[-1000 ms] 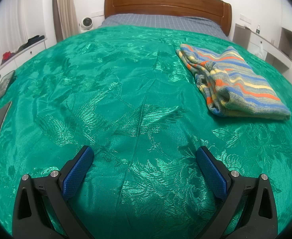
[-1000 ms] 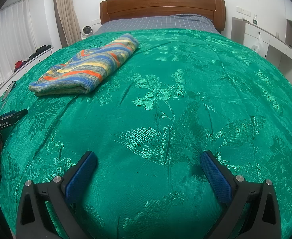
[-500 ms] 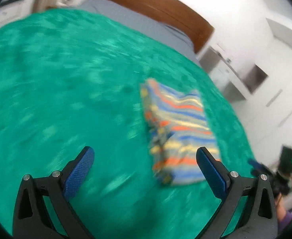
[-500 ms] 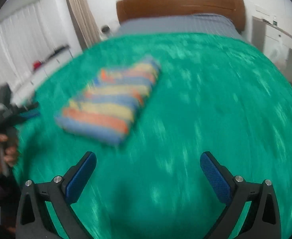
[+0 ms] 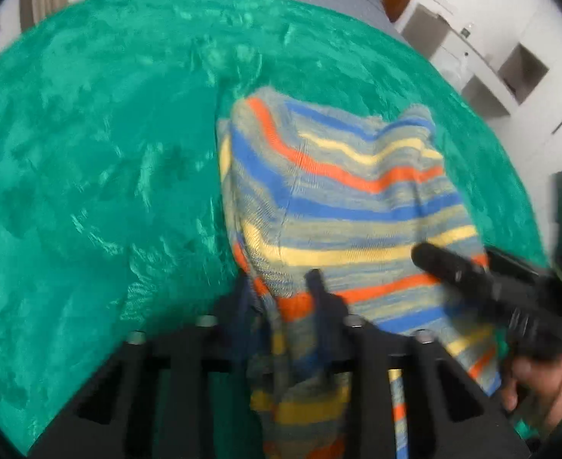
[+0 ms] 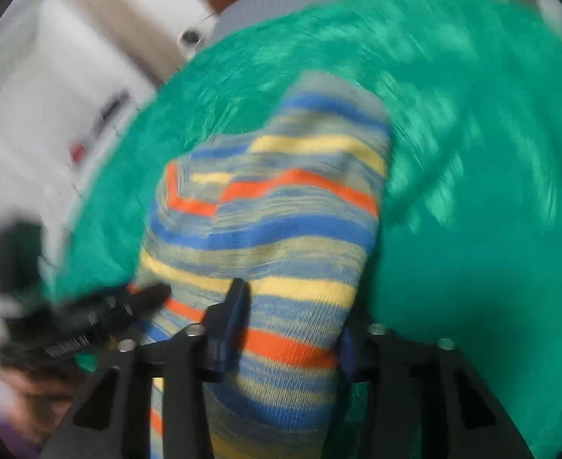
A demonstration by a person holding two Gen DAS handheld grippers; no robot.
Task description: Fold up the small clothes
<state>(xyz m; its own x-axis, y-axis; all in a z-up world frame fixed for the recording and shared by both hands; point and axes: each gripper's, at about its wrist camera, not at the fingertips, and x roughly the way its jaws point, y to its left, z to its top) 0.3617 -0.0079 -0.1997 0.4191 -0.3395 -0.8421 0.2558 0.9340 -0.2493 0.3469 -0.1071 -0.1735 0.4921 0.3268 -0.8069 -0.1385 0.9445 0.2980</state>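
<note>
Blue, orange, yellow and grey striped knit (image 5: pixel 342 199) on shiny patterned green bedspread (image 5: pixel 108 176)

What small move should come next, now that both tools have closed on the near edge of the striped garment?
Probably lift both tools together and draw the striped garment toward the near side, to open it out. The left tool and right tool each pinch its near edge, while the rest lies bunched on the green bedspread. Blur hides how many layers are caught.

No readable text; white lettering on left gripper (image 6: pixel 70 340) body, possibly brand, too blurred.
</note>
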